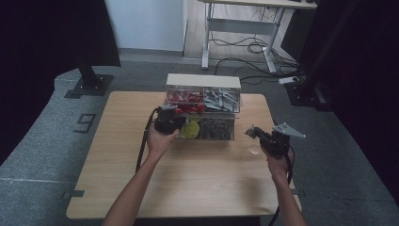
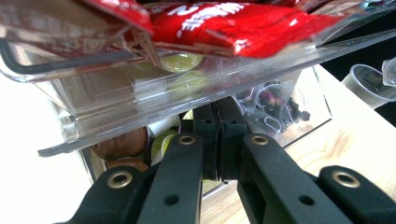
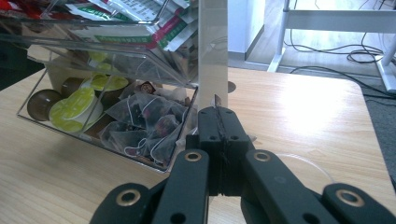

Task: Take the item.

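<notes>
Left claw pressed together, jaws meeting on a thin edge at the front of the clear drawer box, just under the pulled-out upper drawer; whether it pinches a lip of the lower drawer or merely touches it, cannot tell. Red packets lie in that upper drawer, directly above the claw; green-lidded pods and brown ones sit behind it in the lower left compartment. Right claw also closed, a thin pale sliver caught between the jaw tips, likely a tea-bag tag or wrapper edge, too small to say. It hangs over the tabletop just right of the box, close to the compartment of mesh tea bags. A clear plastic cup stands on the tabletop beside the right claw. Judgement on handling: the tea bags are very light, soft and crushable, easily torn; best taken by a corner or the string tag, not the belly. The drawer is stiff, smooth acrylic, slippery to pinch; hold its front lip squarely and pull straight, since the box itself looks light enough to slide.
</notes>
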Motion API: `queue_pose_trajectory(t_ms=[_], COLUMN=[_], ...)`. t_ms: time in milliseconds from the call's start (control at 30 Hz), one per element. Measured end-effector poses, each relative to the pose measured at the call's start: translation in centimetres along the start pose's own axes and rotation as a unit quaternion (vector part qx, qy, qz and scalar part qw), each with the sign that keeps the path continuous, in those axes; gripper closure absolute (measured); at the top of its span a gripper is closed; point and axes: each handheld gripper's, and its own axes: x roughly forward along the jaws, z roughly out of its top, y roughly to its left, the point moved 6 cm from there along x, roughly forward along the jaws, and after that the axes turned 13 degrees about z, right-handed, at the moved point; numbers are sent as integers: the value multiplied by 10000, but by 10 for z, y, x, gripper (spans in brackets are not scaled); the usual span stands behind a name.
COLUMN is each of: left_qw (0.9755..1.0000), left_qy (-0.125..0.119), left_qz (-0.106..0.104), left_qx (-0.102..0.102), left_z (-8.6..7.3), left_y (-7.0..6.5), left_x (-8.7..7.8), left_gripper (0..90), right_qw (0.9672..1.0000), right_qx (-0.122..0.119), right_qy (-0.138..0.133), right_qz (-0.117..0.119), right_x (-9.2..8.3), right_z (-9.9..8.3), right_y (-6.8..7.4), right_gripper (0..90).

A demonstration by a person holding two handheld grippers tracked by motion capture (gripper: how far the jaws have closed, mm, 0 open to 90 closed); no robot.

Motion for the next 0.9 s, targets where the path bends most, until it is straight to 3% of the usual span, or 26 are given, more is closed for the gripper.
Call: queue_pose_trajectory(t_ms=[900], left_qw=[10000], left_qy=[57], left_qz=[6], left_qx=[-54], left_z=[-3], left_y=[4], left_x=[2], left_gripper=[889], right_qw=[9995], right_qx=[108], right_qy=[-51], right_qz=[-286], right_x=[-17], right_z=[-2], right_y=[-23], right_gripper=[894])
